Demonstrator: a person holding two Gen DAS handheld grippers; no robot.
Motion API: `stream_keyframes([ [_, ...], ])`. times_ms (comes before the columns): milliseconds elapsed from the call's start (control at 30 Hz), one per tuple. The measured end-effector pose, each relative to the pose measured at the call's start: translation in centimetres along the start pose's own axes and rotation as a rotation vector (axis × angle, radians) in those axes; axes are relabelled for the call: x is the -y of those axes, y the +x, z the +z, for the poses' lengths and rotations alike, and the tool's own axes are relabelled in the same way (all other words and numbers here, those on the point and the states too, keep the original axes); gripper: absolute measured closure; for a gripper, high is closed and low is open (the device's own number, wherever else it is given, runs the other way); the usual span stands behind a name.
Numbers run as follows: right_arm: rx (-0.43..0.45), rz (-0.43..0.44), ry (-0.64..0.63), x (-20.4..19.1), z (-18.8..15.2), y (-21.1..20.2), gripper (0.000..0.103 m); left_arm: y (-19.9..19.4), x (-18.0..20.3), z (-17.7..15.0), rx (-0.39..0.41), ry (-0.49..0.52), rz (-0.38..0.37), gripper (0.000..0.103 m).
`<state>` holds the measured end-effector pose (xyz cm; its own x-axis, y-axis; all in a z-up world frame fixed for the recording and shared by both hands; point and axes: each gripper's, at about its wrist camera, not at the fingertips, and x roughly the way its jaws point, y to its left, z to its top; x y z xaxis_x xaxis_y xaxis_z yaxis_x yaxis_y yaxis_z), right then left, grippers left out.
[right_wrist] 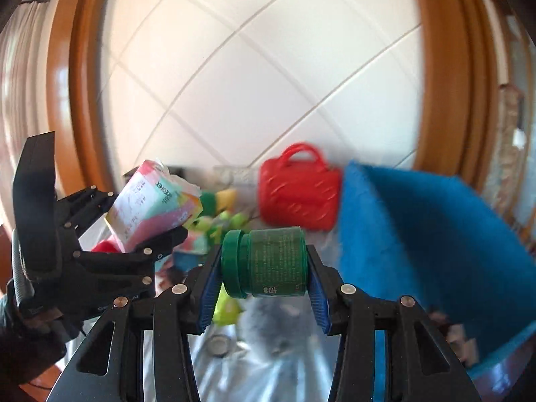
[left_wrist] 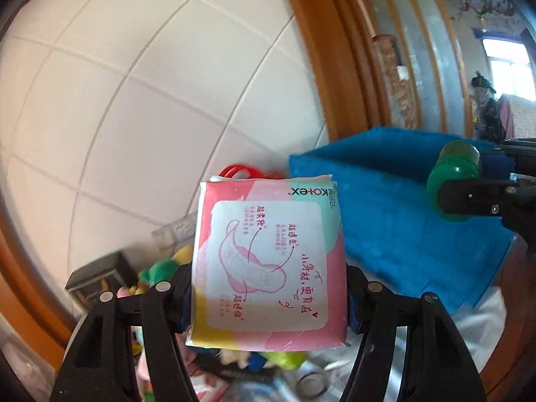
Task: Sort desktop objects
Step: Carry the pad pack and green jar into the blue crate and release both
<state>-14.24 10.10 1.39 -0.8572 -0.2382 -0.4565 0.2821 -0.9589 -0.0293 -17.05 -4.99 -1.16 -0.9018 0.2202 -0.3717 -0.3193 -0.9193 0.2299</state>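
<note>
The left gripper [left_wrist: 268,305] is closed on a soft pink-and-mint Kotex pad packet [left_wrist: 268,264], held upright at centre frame. The right gripper [right_wrist: 264,268] clamps a small green plastic jar [right_wrist: 264,263] by its two ends, long axis lying left-right. The blue felt storage bag [right_wrist: 418,234] stands at right of frame, nearer the right gripper, so I judge the jar goes in first

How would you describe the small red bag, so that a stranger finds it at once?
Look at the white tiled wall behind the clutter. At its foot, touching the left edge of the big blue cloth, stands the red bag. It alone is bright red with two looped handles.
</note>
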Motion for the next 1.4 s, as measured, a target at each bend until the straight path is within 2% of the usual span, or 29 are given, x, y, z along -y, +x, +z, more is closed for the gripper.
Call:
stream_keyframes([
  [133, 0.011, -0.123, -0.001, 6.4, 0.8, -3.3, 0.057, 1.7, 5.9, 4.8, 0.056, 0.025, -0.062, 0.038],
  [233, -0.025, -0.202, 0.018, 12.0, 0.5, -3.9, 0.057, 3.3, 10.9, 7.9, 0.083, 0.04, -0.12, 0.038],
  [367, -0.062, -0.267, 0.079, 19.2, -0.1, -3.7, 0.057, 5.7, 16.3, 11.0, 0.056, 0.062, -0.156, 0.037],
  [467, -0.068, -0.296, 0.123, 23.2, -0.3, -3.4, 0.056, 7.1, 18.9, 13.0, 0.043, 0.075, -0.151, 0.035],
  [533, -0.072, -0.299, 0.165, 25.4, -0.3, -3.2, 0.049, 7.9, 19.9, 14.1, 0.039, 0.073, -0.163, 0.032],
  [567, -0.07, -0.309, 0.179, 26.2, -0.2, -3.9, 0.033, 8.2, 20.3, 14.8, 0.033, 0.072, -0.177, 0.028],
  [600, -0.067, -0.323, 0.191, 26.8, -0.2, -4.2, 0.026, 8.2, 20.9, 15.2, 0.03, 0.075, -0.181, 0.026],
  [767, -0.013, -0.325, 0.22, 28.6, 0.0, -6.3, 0.024, 8.0, 22.0, 16.6, 0.051, 0.099, -0.15, 0.022],
  [967, 0.017, -0.309, 0.218, 28.9, 0.3, -6.7, 0.023, 7.6, 22.0, 15.7, 0.038, 0.092, -0.127, 0.02],
  [1233, 0.035, -0.268, 0.2, 27.2, -0.5, -7.0, 0.02, 6.7, 19.6, 12.6, -0.004, 0.021, -0.06, 0.02],
  [1400, 0.035, -0.223, 0.181, 25.5, -1.2, -6.6, 0.019, 6.0, 17.7, 10.1, -0.034, -0.013, 0.029, 0.02],
])
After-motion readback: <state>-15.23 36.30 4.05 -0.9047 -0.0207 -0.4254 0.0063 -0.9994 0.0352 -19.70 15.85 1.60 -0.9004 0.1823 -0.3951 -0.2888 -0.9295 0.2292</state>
